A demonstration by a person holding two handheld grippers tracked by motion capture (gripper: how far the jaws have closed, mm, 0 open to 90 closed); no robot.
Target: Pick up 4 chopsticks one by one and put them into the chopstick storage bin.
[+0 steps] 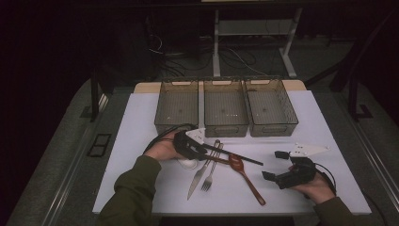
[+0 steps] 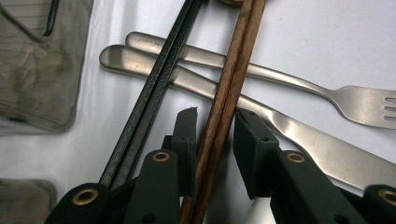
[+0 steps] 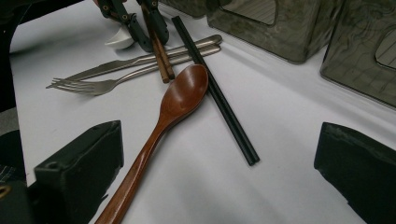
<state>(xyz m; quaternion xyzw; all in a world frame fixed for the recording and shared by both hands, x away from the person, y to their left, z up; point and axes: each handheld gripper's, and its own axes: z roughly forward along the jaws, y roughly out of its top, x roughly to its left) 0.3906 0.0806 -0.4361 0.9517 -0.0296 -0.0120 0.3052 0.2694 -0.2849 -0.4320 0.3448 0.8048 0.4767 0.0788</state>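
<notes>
High view: left gripper (image 1: pixel 207 151) is set over the cutlery pile, right gripper (image 1: pixel 274 165) held wide open and idle beside the wooden spoon (image 1: pixel 244 173). Three bins (image 1: pixel 226 126) look empty, though dim.

Left gripper view: brown chopsticks (image 2: pixel 223 109) sit between the jaws — apparently not yet pinched — lying across knife (image 2: pixel 299 140) and fork (image 2: pixel 327 93).

Right gripper view: black chopsticks (image 3: pixel 219 98) lie apart.

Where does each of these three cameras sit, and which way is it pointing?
High view: above the person's side, facing forward and down at the table; forearms and hands show.
Left gripper view: on the left hand-held gripper, looking along its jaws at the brown chopsticks.
Right gripper view: on the right hand-held gripper, facing the wooden spoon.
Shared: the fork.
</notes>
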